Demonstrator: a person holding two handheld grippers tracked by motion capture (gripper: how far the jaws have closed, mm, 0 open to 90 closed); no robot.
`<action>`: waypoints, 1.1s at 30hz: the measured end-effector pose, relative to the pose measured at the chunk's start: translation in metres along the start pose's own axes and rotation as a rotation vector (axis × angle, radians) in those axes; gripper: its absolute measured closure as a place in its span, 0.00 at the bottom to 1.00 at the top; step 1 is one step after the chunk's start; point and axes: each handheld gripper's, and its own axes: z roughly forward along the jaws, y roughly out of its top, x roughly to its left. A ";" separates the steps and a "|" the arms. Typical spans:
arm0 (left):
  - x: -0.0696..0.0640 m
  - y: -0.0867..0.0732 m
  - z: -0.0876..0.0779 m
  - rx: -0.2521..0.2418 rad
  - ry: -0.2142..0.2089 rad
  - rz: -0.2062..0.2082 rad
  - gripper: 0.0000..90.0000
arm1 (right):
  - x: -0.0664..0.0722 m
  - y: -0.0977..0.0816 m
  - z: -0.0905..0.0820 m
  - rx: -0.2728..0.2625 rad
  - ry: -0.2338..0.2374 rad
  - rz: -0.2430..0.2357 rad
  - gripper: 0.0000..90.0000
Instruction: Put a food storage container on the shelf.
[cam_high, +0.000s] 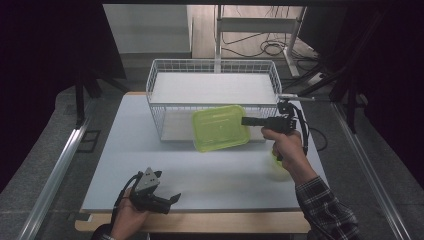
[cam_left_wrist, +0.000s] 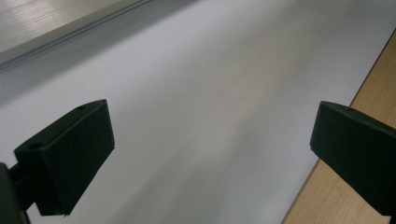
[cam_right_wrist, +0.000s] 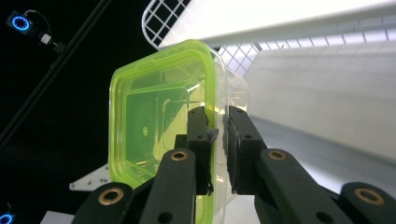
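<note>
Green-lidded container (cam_high: 220, 128) pinched at its rim by right gripper (cam_high: 248, 121) fingers; left gripper (cam_high: 172, 198) wide open, empty.

Yellow-green object (cam_high: 276, 167), perhaps hand-hidden

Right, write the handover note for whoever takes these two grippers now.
Right gripper: shut on the rim of the green container, held up off the table in front of the wire basket.
Left gripper: open, holding nothing, low over the near edge of the table.
Done: container picked up.
Left: it is not yet set down; the basket looks the likely place for it, so carry it on with care and release there.
</note>
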 end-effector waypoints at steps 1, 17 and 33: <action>0.000 0.000 0.000 -0.004 0.001 -0.001 0.00 | 0.002 0.004 -0.001 -0.003 -0.002 -0.001 0.89; 0.000 0.000 -0.001 -0.012 0.003 0.010 0.00 | 0.014 0.053 0.007 -0.081 -0.038 -0.007 0.89; 0.000 0.000 -0.002 -0.024 0.012 0.006 0.00 | 0.010 0.088 0.021 -0.150 -0.148 0.001 0.89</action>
